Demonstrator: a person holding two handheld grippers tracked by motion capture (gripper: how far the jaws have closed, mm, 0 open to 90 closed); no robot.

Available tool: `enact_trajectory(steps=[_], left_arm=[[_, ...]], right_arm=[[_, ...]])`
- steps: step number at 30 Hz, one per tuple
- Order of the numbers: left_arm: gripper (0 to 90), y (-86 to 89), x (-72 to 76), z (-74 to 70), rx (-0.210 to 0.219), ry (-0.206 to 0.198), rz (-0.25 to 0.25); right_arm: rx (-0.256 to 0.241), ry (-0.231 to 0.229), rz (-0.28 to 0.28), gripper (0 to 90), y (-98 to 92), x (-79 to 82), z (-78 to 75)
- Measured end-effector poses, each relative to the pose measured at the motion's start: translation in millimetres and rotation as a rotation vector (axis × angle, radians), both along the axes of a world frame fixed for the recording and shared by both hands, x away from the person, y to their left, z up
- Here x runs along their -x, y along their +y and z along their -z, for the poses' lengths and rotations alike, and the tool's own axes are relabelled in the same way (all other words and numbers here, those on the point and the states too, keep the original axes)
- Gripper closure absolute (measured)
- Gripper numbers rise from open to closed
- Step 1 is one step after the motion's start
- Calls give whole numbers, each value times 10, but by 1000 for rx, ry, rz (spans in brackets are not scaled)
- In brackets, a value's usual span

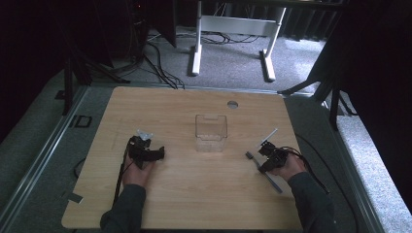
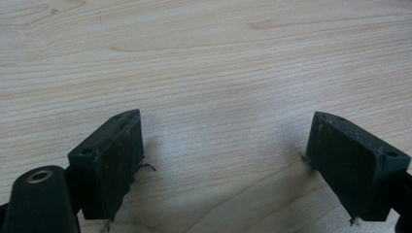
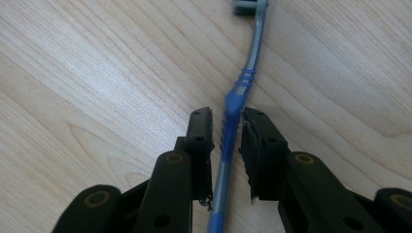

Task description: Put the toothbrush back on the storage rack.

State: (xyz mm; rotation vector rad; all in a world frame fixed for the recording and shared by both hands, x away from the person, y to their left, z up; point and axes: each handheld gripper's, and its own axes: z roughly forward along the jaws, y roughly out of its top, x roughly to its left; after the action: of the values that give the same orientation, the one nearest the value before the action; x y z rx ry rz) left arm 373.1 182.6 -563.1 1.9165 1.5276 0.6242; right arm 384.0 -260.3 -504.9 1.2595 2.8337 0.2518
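Note:
A blue and grey toothbrush lies flat on the wooden table, its head pointing toward the table's middle. My right gripper is down over the handle with both jaws drawn in against the blue grip. From above, the right gripper sits at the table's right side. My left gripper stands wide open above bare wood with nothing between its jaws. In the high view the left gripper is at the table's left side.
A clear open-topped box stands upright in the middle of the table. A small clear item lies just beyond the left gripper. A thin white stick lies beyond the right gripper. A round hole marks the far edge.

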Motion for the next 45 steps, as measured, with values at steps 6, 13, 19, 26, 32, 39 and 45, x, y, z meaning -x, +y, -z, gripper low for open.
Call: enact_trajectory(steps=[6, 13, 19, 26, 32, 39, 45], left_arm=[[140, 0, 0, 1, 0, -1, 0], [140, 0, 0, 0, 0, -1, 0], [140, 0, 0, 1, 0, -1, 0], [140, 0, 0, 0, 0, 0, 0], [140, 0, 0, 0, 0, 0, 0], [140, 0, 0, 1, 0, -1, 0], [140, -1, 0, 1, 2, -1, -1]], right_arm=[[6, 6, 4, 743, 8, -5, 25], [16, 9, 4, 752, 10, -9, 59], [23, 12, 0, 761, 24, -10, 66], [37, 18, -4, 766, 62, -11, 91], [45, 13, -2, 787, 63, -13, 105], [57, 8, -9, 796, 72, -6, 105], [68, 3, -17, 800, 98, 10, 106]])
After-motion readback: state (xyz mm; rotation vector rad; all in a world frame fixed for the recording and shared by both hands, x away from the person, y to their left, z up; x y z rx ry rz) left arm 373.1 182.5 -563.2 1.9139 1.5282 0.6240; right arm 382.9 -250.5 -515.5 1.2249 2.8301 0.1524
